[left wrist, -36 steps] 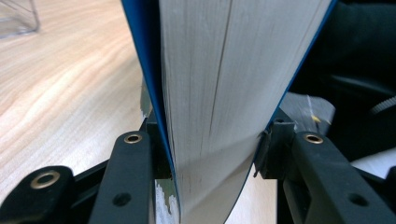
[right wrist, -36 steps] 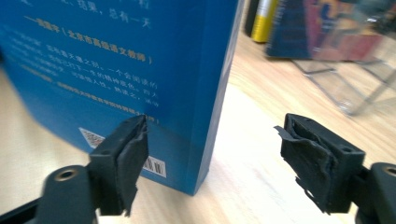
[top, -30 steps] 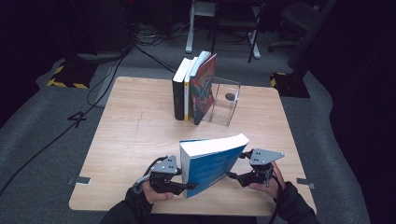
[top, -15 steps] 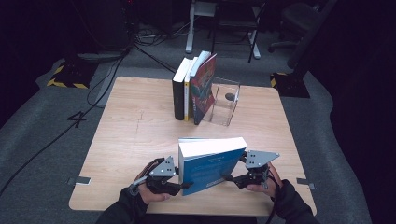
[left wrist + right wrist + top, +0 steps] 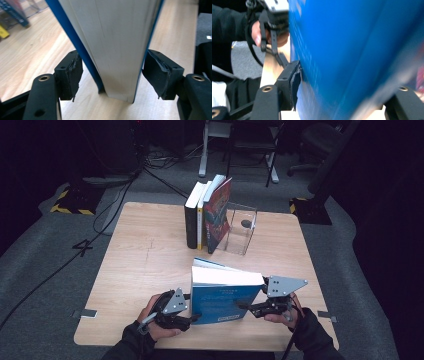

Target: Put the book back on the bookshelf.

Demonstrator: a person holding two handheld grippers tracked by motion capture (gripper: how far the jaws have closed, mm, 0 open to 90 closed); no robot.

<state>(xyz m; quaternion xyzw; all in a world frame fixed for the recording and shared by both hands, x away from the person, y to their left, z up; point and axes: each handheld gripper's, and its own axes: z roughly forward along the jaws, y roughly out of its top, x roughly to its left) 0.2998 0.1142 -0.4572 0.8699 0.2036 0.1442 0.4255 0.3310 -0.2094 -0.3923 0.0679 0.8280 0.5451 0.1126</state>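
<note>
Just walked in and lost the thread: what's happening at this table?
A person stands a blue book upright near the table's front edge. The right hand-held gripper clamps its cover. The left hand-held gripper straddles the book's bottom edge, its jaws just opening, pads clear. More books lean by a clear bookend behind.

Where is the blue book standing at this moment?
In the high view the blue book stands upright at the near edge of the wooden table, between the left gripper and right gripper.
</note>
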